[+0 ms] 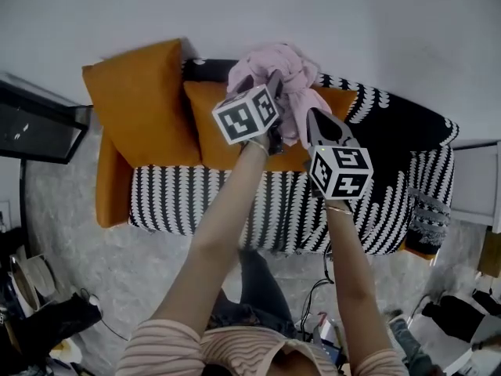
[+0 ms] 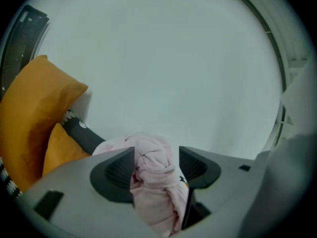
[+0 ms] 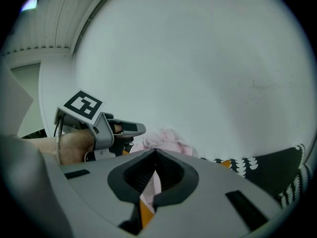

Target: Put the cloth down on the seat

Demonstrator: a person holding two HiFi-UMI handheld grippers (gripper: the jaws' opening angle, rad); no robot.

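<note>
cloth (image 3: 166,140) in right gripper (image 3: 154,150), lower end hidden

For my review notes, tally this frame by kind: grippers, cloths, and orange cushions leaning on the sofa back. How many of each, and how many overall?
grippers: 2 (left gripper, right gripper)
pink cloth: 1
orange cushions: 2 (large cushion, smaller cushion)
total: 5

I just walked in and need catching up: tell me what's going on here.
A person handles a pink cloth over a patterned sofa. The right hand-held gripper pinches a fold. The left hand-held gripper has its jaws wide apart with the bunched cloth between them. The cloth is up by the orange cushions, not yet down on the seat.
</note>
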